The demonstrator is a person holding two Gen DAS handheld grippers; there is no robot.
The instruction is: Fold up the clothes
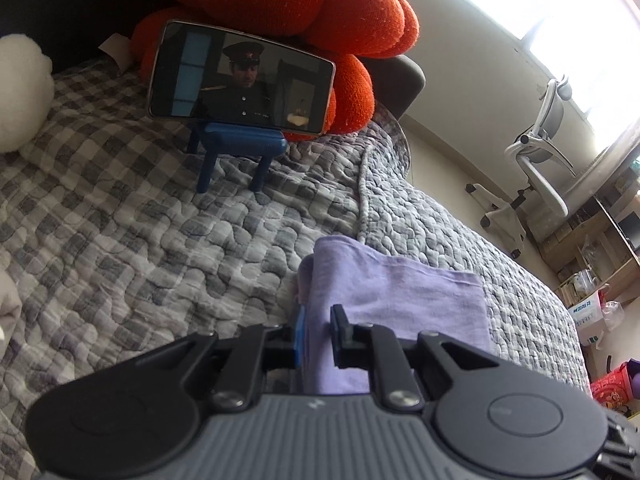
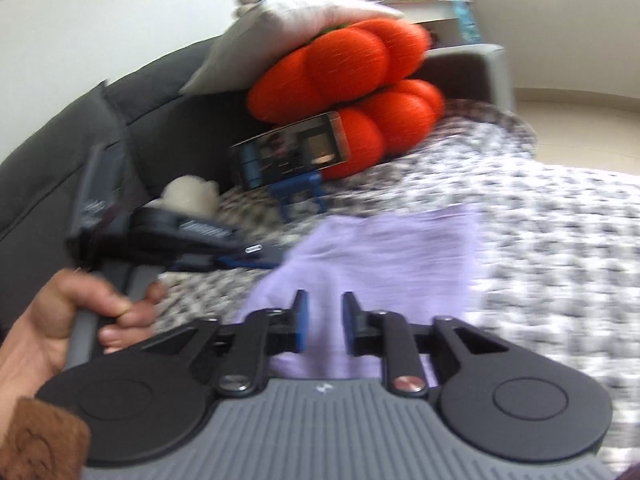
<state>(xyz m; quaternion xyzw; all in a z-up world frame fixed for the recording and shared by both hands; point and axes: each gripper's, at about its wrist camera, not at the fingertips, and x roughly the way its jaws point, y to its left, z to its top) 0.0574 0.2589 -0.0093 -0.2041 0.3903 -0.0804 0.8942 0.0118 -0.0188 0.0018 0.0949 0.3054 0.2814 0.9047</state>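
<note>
A lilac cloth (image 1: 400, 292) lies folded on the checked quilt (image 1: 140, 220) of a bed. My left gripper (image 1: 318, 332) is shut on a raised fold at the cloth's left edge, which fills the narrow gap between its blue pads. In the blurred right wrist view the lilac cloth (image 2: 380, 248) spreads out flat. My right gripper (image 2: 325, 320) hovers over its near edge with the jaws apart and nothing pinched. The left gripper (image 2: 276, 258) reaches the cloth's left side there, held by a person's hand (image 2: 60, 320).
A phone (image 1: 240, 80) playing video rests on a blue stand (image 1: 236, 148) against an orange cushion (image 1: 320, 0). A white plush (image 1: 20, 88) sits at the far left. The bed's edge drops off on the right, with an office chair (image 1: 548, 148) and shelves beyond.
</note>
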